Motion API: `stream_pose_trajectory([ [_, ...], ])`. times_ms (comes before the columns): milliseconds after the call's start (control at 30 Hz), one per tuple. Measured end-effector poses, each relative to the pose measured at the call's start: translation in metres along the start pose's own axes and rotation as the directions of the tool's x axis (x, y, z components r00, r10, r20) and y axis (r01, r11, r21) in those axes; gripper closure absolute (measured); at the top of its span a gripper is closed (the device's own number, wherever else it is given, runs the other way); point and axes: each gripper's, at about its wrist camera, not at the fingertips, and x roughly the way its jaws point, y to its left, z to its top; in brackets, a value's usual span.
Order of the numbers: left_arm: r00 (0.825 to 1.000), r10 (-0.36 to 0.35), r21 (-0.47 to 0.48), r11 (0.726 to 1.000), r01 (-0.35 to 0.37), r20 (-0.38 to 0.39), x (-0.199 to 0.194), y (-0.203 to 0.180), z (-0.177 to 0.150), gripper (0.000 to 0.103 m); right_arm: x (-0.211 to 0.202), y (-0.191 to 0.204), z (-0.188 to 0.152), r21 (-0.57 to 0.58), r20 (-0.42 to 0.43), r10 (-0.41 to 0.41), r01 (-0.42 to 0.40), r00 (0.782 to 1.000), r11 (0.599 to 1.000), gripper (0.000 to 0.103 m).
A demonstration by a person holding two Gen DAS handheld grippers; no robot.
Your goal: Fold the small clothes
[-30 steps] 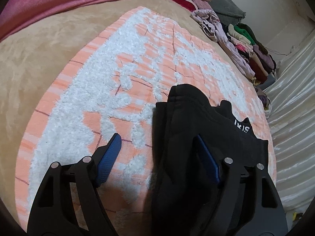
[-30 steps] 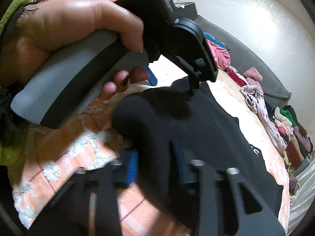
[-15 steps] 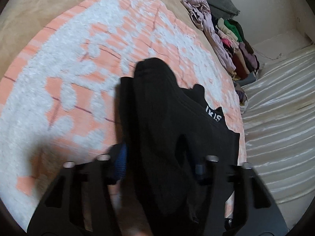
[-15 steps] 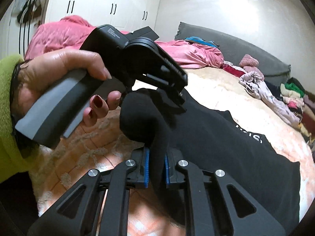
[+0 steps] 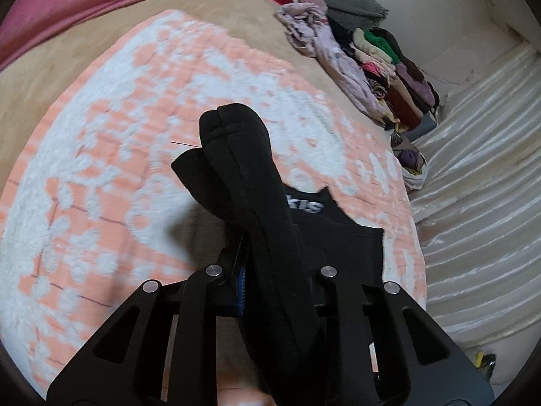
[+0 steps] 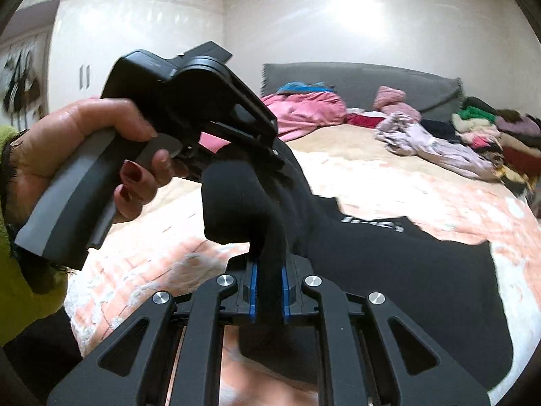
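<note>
A black garment (image 5: 257, 237) with white lettering is held lifted at one edge above the orange-and-white towel (image 5: 101, 169), its far part still lying on the towel. A bunched fold of the cloth is pinched in the left gripper (image 5: 270, 291); only one blue pad is visible there, the other is hidden by fabric, so the clamp is probably full. Another thick fold of the garment (image 6: 405, 270) is squeezed between the blue pads of the right gripper (image 6: 268, 291). The left gripper (image 6: 189, 101) and the hand (image 6: 84, 142) on its handle are seen just beyond, close together on the same edge. The edge appears to be raised by both so that it can be carried over the flat part as a fold. The towel is spread on the tan bed (image 5: 50, 67); a pile of clothes (image 5: 389, 67) lies well apart.
</note>
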Motion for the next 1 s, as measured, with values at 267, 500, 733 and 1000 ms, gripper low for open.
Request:
stream_pose_trajectory([
  [267,0.999,0.031,0.145,0.989,-0.028,-0.022,0.035,-0.093,-0.007,0.09,-0.045,-0.066,-0.013,0.201,0.051,-0.066,0.054,0.997,0.978,0.096],
  [500,0.995,0.06,0.228,0.973,-0.04,-0.082,0.088,-0.154,-0.028,0.09,-0.072,-0.115,-0.036,0.332,0.028,-0.111,0.095,0.993,0.939,0.096],
  [733,0.987,0.106,0.277,0.958,-0.068,-0.122,0.133,-0.181,-0.049,0.09,-0.081,-0.145,-0.063,0.427,-0.02,-0.128,0.125,0.992,0.896,0.096],
  [1000,0.988,-0.039,0.238,0.968,0.075,-0.15,0.152,-0.175,-0.064,0.048,-0.078,-0.162,-0.083,0.503,-0.071,-0.127,0.146,0.989,0.852,0.092],
])
